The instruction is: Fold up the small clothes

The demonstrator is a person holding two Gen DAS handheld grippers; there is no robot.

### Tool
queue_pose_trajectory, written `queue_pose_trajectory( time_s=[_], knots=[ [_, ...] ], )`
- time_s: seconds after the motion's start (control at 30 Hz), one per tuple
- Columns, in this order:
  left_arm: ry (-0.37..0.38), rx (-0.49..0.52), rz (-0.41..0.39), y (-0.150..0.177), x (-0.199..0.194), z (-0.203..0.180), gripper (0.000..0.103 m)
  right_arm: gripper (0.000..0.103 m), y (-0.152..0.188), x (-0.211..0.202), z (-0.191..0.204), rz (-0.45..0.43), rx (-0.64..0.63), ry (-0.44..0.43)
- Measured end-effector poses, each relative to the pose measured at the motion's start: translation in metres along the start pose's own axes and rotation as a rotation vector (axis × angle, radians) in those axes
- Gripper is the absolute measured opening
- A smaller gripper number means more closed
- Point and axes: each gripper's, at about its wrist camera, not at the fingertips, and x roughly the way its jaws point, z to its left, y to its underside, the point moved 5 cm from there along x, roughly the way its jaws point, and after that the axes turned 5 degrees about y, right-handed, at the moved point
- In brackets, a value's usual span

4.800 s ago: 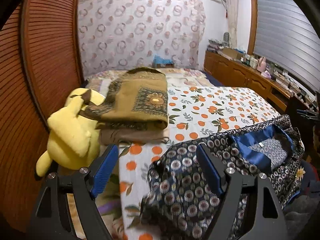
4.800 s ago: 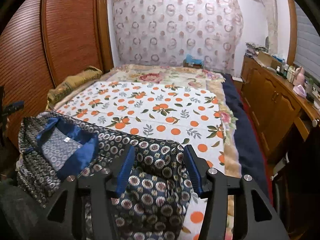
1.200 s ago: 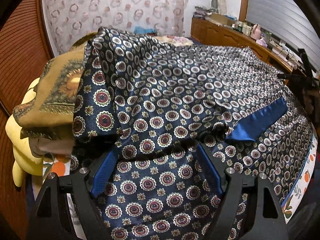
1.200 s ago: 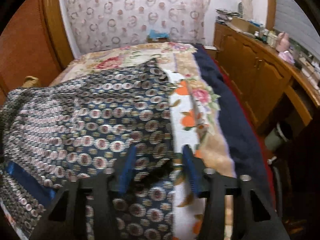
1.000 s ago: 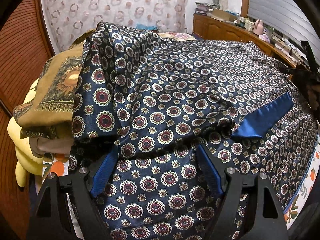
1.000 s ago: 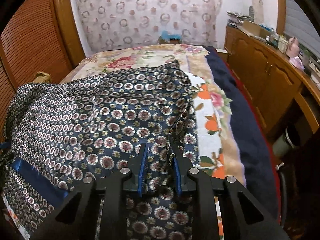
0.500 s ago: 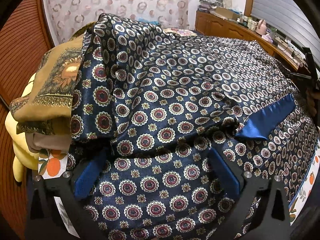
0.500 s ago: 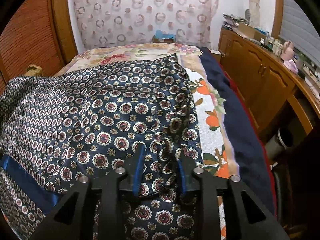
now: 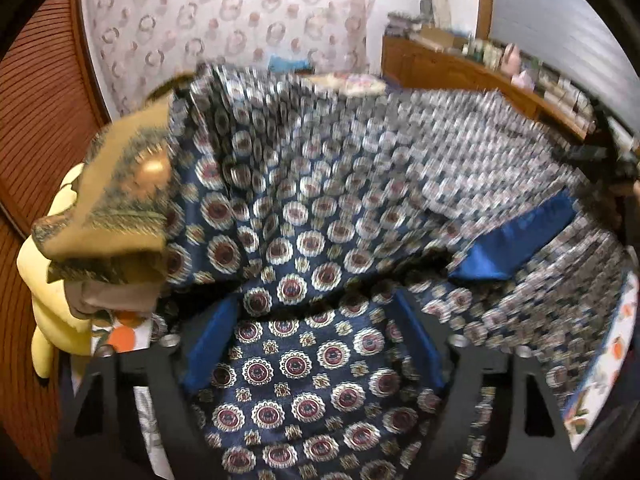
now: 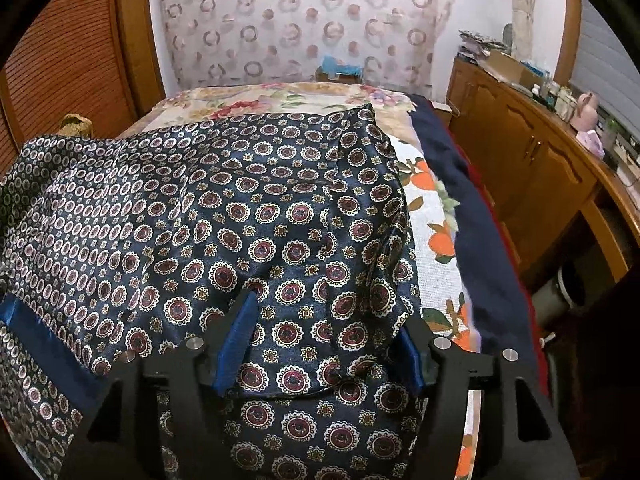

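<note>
Across the bed (image 10: 436, 216), with its white sheet printed in oranges, lies the dark blue satin garment with round medallion print (image 10: 248, 232); it covers most of the sheet from the near edge towards the far edge. Seen from the right wrist, the right gripper (image 10: 320, 340) has just been opening: its blue pads stand apart on either side of a raised fold of the garment, and they do not press it. Only this view shows the right edge of the bed, a dark blue blanket (image 10: 472, 216) along it and the wooden cabinets (image 10: 532, 160) beyond.

Seen from the left wrist, which is blurred, the left gripper (image 9: 312, 344) has just been closing a little; its pads stand wide with cloth between them, ungripped. Only here appear the plain blue lining band (image 9: 516, 236), a folded ochre patterned cloth (image 9: 116, 204) touching the garment at the left edge, and a yellow plush toy (image 9: 48, 320) beside it.
</note>
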Motion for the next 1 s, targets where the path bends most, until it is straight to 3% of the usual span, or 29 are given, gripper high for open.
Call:
queue_pose_trajectory(
  time_s=[0.07, 0.13, 0.3, 0.43, 0.6, 0.73, 0.77, 0.8, 0.87, 0.93, 1.0],
  knots=[
    [0.012, -0.034, -0.043, -0.006, -0.016, 0.005, 0.054, 0.065, 0.0, 0.0, 0.001, 0.0, -0.002, 0.003],
    [0.004, -0.057, -0.092, -0.013, -0.035, 0.012, 0.048, 0.065, 0.0, 0.0, 0.002, 0.0, 0.0, 0.001],
    [-0.04, -0.077, -0.17, -0.026, -0.059, 0.027, 0.044, 0.065, 0.0, -0.001, 0.0, 0.0, -0.002, 0.002],
    [-0.079, -0.053, -0.157, -0.031, -0.053, 0.032, 0.04, 0.065, 0.0, -0.001, 0.001, -0.001, -0.002, 0.002],
    [-0.077, -0.044, -0.116, -0.029, -0.035, 0.028, 0.04, 0.065, 0.0, -0.001, 0.001, 0.0, -0.002, 0.002],
    [-0.116, -0.023, -0.05, -0.027, -0.011, 0.032, 0.04, 0.065, 0.0, -0.001, 0.001, 0.0, -0.003, 0.002],
    [-0.116, -0.022, -0.046, -0.027, -0.009, 0.033, 0.031, 0.065, 0.0, -0.001, 0.001, 0.0, -0.002, 0.002],
    [-0.115, -0.014, -0.048, -0.027, -0.006, 0.034, 0.004, 0.065, 0.0, -0.001, 0.001, -0.001, -0.003, 0.003],
    [-0.123, 0.005, -0.041, -0.027, -0.004, 0.034, 0.002, 0.065, 0.0, -0.001, 0.001, -0.001, -0.004, 0.005],
    [-0.084, -0.007, -0.066, -0.028, -0.011, 0.031, 0.001, 0.064, -0.001, -0.001, -0.001, -0.002, -0.004, 0.013],
    [-0.068, -0.02, -0.105, -0.031, -0.022, 0.03, 0.001, 0.047, -0.001, -0.002, -0.006, -0.007, 0.018, 0.056]
  ],
)
